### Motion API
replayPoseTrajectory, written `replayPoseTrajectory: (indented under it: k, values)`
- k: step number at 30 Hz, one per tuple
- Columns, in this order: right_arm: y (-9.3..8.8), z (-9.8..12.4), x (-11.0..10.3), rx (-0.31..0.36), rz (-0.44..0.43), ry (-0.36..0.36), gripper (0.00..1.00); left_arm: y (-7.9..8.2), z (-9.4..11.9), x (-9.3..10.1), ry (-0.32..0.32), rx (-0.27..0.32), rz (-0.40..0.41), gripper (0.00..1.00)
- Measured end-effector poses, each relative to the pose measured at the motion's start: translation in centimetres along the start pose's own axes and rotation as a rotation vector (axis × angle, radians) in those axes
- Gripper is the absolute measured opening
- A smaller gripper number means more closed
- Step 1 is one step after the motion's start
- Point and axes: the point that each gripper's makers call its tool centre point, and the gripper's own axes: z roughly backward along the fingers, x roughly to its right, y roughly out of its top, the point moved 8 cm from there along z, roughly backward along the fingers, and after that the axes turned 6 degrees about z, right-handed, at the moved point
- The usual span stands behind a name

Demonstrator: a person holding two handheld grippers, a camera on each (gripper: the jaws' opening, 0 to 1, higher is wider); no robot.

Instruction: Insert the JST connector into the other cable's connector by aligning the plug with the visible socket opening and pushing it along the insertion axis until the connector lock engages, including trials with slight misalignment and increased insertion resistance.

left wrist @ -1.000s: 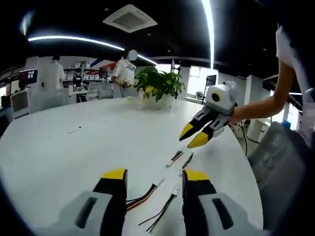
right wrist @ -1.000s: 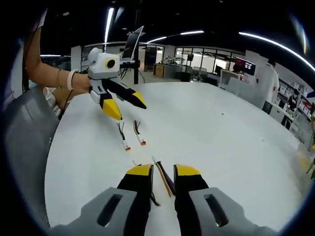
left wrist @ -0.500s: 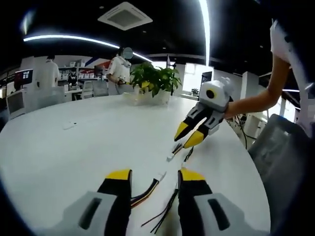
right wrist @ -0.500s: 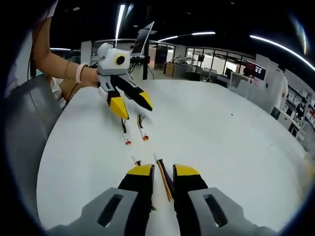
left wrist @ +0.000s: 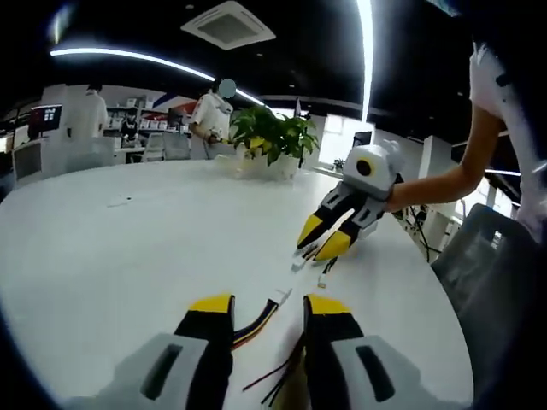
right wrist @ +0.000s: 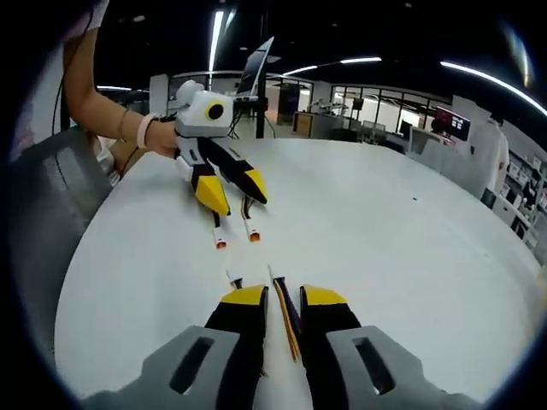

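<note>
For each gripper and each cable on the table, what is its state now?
left gripper: open, over cable ends, holding nothing.
right gripper: open, straddling the striped cable.
red-tipped cables: lying loose on the table, unplugged.
white-connector cable: lying loose, unplugged.

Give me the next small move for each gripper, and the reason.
Probably lower both and close. The left gripper and right gripper hang open, each over a cable lying loose on the white table. Neither plug is held yet, so mating cannot start.
</note>
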Motion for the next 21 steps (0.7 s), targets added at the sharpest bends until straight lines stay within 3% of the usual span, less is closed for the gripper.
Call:
replayPoseTrajectory:
  k: [13,18,20,21]
  values:
    - [-0.2,-0.9,0.1,0.048,-0.009,0.056,0.09,-0.1,-0.8,-0.1,-0.039,0.042,-0.038,0.18]
    - [-0.3,-1.3,0.0,0.055,-0.006,0.078,0.09,-0.5,-1.3,-0.2,-0.050,0.032,-0.048,0.17]
    - [-0.3,-1.5,0.1,0.064,-0.003,0.077,0.08,-1.0,-1.5,-0.5,-0.032,0.003,-0.075,0.16]
    - [-0.4,-1.6,0.2,0.071,-0.010,0.081,0.07,-0.7,-1.8,-0.4,-0.047,0.033,-0.087,0.16]
